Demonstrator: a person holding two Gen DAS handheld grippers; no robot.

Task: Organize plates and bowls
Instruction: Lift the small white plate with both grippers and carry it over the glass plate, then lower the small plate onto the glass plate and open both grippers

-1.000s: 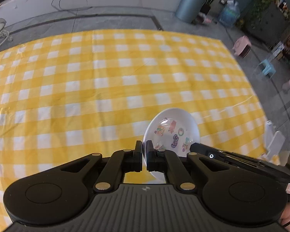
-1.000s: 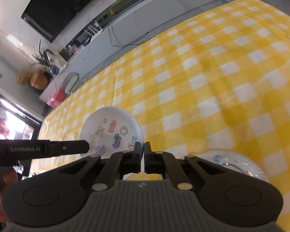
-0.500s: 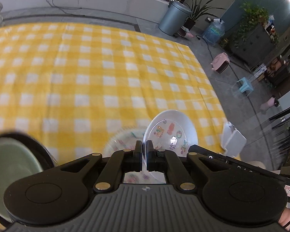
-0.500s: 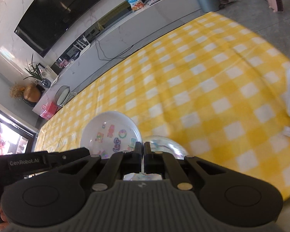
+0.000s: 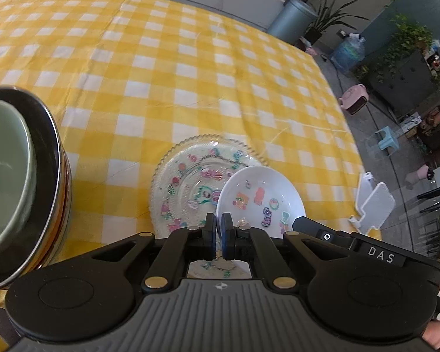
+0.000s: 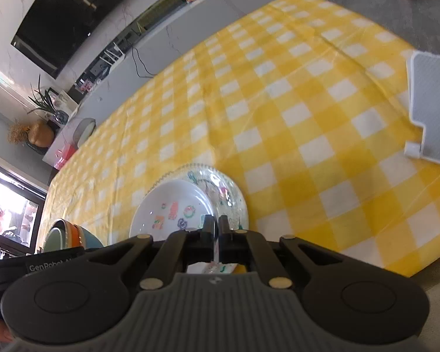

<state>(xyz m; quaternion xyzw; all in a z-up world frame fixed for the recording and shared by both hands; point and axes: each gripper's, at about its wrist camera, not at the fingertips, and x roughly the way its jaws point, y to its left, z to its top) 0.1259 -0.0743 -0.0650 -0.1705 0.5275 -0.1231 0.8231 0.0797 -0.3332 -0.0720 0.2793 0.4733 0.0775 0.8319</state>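
Note:
A small white plate (image 5: pixel 259 198) with cartoon stickers is pinched at its near rim by both grippers. My left gripper (image 5: pixel 218 228) is shut on its left rim. My right gripper (image 6: pixel 215 228) is shut on the same white plate (image 6: pixel 173 208) from the other side. The plate hovers tilted over a clear patterned glass plate (image 5: pixel 190 182) lying on the yellow checked tablecloth; the glass plate also shows in the right wrist view (image 6: pixel 228 193). A stack of bowls, green inside a steel one (image 5: pixel 20 176), stands at the left.
The bowl stack shows in the right wrist view (image 6: pixel 70 236) at lower left. A white folding stand (image 6: pixel 431 105) sits near the table's right edge. The yellow checked table (image 5: pixel 161 58) stretches far ahead. Floor, bin and plants lie beyond the right edge.
Both grippers have carried the white plate back toward the near table edge, over the glass plate. The bowl stack and glass plate have come into view.

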